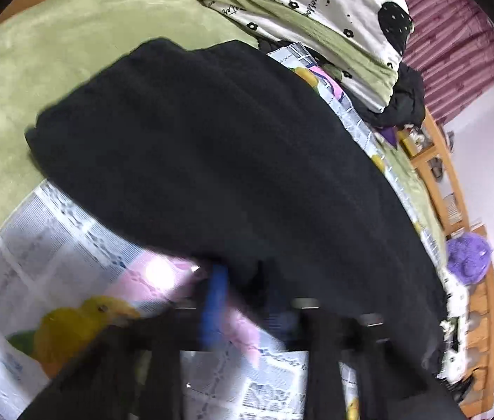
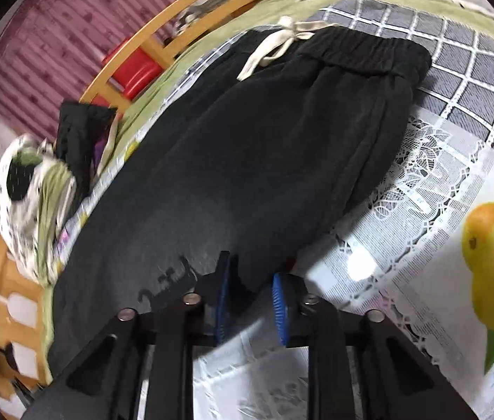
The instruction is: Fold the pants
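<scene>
I work in a home bedroom: green bedsheet point(image 1: 54, 52) upper left, folded quilt point(image 1: 317, 10) top, wooden shelving point(image 1: 450, 189) right.

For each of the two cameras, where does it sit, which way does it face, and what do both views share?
Left wrist: sits on the left gripper, facing down along the black pants toward a white quilt; only blurred blue fingers show.
Right wrist: sits on the right gripper, facing the waistband with its cream drawstring; the pads pinch the cloth's edge.
Shared: the pants, the fruit-print tablecloth.
</scene>
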`<state>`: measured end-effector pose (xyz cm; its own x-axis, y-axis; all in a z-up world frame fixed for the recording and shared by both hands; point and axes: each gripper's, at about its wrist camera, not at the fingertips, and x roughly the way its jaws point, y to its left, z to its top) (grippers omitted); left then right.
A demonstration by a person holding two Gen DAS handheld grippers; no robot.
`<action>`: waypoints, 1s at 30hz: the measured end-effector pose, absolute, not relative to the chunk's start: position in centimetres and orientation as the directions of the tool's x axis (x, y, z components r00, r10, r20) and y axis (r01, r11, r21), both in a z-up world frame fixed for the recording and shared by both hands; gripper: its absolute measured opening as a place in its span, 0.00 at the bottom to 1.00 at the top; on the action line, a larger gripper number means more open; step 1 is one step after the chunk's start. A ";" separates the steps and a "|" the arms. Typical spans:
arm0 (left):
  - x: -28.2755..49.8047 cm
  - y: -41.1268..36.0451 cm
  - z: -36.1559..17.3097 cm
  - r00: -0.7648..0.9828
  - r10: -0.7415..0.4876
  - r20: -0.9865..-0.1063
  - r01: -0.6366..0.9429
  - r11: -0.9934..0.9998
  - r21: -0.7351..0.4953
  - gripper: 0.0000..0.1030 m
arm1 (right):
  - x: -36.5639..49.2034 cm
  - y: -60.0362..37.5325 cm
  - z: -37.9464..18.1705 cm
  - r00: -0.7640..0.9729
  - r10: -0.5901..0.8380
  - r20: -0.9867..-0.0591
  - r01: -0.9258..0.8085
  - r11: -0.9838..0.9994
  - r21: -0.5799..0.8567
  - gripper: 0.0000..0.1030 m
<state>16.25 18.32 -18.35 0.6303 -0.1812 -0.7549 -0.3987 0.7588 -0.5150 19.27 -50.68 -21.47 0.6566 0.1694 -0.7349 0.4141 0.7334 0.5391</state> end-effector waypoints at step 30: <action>40.7 14.8 -10.1 0.771 0.056 -0.635 -0.269 0.932 -0.245 0.09 | 43.4 -45.5 -14.6 0.724 0.000 -0.689 0.251 0.931 0.264 0.15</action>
<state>40.69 14.77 -10.11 0.7709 0.0558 -0.6345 -0.2687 0.9317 -0.2445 43.38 -45.51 -14.55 0.7244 -0.0001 -0.6894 0.2510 0.9314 0.2637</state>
